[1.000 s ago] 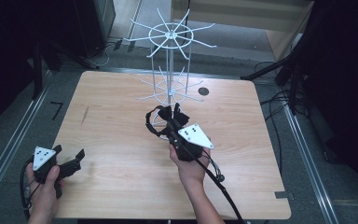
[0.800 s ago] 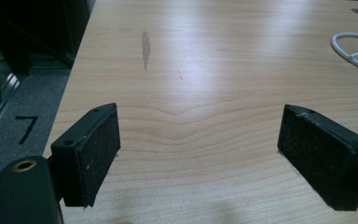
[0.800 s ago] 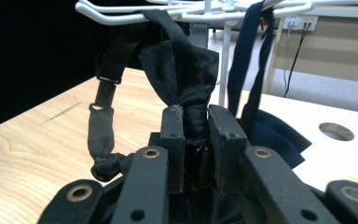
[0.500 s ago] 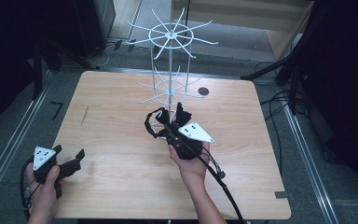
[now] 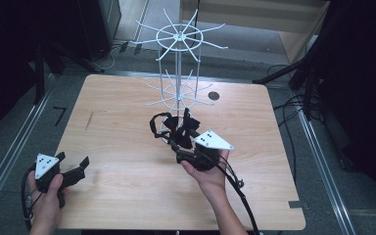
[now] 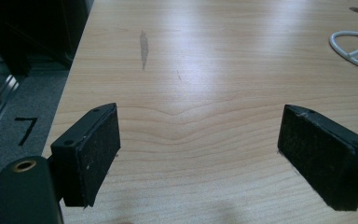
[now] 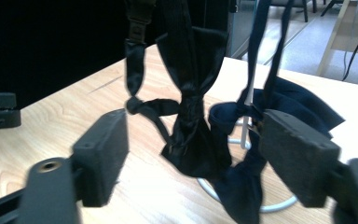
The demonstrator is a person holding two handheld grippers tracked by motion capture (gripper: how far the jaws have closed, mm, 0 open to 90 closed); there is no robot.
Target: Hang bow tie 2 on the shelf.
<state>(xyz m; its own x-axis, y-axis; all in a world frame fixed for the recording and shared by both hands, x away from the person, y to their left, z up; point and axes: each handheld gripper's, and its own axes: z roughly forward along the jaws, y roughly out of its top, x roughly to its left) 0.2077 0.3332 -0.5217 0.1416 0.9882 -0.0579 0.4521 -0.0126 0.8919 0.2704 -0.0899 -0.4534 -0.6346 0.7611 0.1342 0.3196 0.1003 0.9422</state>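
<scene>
Here, right gripper (image 7: 193,140) just spreading, black bow ties (image 7: 196,116) hanging between unpinched, white wire rack (image 5: 178,73) mid-counter, left gripper (image 6: 198,149) spread at the counter's (image 5: 127,196) near-left edge.

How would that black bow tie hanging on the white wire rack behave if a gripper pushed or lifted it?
The black bow tie looks like soft cloth: it drapes in folds, so it would probably flop and swing rather than hold shape. Its thin strap loops loosely, so it may snag a prong of the white wire rack. It seems light; the right gripper, jaws just opened, stands apart from it.
</scene>
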